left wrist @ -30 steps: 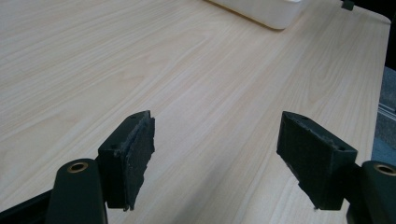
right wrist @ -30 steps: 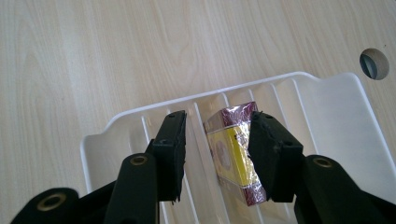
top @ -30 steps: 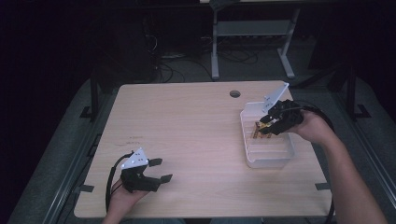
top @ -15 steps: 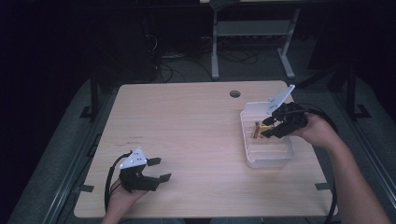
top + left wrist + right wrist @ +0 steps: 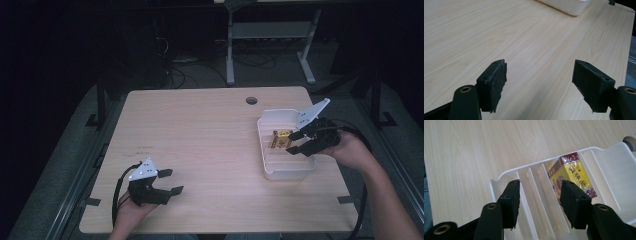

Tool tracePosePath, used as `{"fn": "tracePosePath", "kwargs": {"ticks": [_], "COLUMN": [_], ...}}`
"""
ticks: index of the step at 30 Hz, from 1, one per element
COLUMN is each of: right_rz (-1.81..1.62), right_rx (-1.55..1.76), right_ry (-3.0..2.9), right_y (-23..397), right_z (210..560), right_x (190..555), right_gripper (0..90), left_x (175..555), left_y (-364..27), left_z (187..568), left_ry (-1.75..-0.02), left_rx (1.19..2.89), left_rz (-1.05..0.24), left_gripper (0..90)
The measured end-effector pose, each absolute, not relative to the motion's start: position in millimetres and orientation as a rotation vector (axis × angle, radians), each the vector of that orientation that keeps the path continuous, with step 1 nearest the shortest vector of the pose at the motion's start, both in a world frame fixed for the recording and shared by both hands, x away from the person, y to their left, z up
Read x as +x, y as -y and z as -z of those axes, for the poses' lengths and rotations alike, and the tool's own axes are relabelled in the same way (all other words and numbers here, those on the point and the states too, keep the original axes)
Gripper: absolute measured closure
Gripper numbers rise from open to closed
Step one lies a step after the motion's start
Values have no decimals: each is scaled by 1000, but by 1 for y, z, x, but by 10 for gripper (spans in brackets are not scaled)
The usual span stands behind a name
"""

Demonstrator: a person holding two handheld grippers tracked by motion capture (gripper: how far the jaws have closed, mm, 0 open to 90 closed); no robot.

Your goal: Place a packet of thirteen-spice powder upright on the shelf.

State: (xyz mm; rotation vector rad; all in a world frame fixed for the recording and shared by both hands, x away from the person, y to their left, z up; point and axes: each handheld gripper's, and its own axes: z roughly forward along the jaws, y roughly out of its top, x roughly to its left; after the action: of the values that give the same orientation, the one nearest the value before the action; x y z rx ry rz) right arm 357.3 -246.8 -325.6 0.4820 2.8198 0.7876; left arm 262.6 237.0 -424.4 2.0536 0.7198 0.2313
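Observation:
A yellow and dark red box (image 5: 280, 139) lies flat in a slot of the white ribbed tray (image 5: 280, 175) at the table's right side. My right gripper (image 5: 295, 142) hovers over the tray just right of the box, and its jaws have just been opening. In the right gripper view the gripper (image 5: 540, 197) stands open over the tray's ribs (image 5: 499, 178), nothing between the pads, and the box (image 5: 572, 173) lies just beyond the right jaw. My left gripper (image 5: 171, 181) rests open near the front left edge, and the left gripper view shows bare wood between its jaws (image 5: 540, 82).
The wooden table has a round cable hole (image 5: 251, 100) at its back right. A corner of the tray (image 5: 571, 6) shows far off in the left gripper view. Behind the table stand a white desk frame and cables on a dark floor.
The right gripper has drawn back to the right, away from the box, with its jaws wider apart. The box stays in the tray. The left gripper has not moved.

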Motion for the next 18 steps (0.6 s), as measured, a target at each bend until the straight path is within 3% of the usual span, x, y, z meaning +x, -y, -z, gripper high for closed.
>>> {"fn": "tracePosePath", "kwargs": {"ticks": [18], "right_rz": [-909], "right_rx": [515], "right_ry": [-2818], "right_y": [242], "right_z": [342], "right_x": [314], "right_gripper": [411], "left_x": [263], "left_y": [-238], "left_z": [424], "left_ry": [-721], "left_rx": [2052], "left_rz": [-235], "left_gripper": [264]}}
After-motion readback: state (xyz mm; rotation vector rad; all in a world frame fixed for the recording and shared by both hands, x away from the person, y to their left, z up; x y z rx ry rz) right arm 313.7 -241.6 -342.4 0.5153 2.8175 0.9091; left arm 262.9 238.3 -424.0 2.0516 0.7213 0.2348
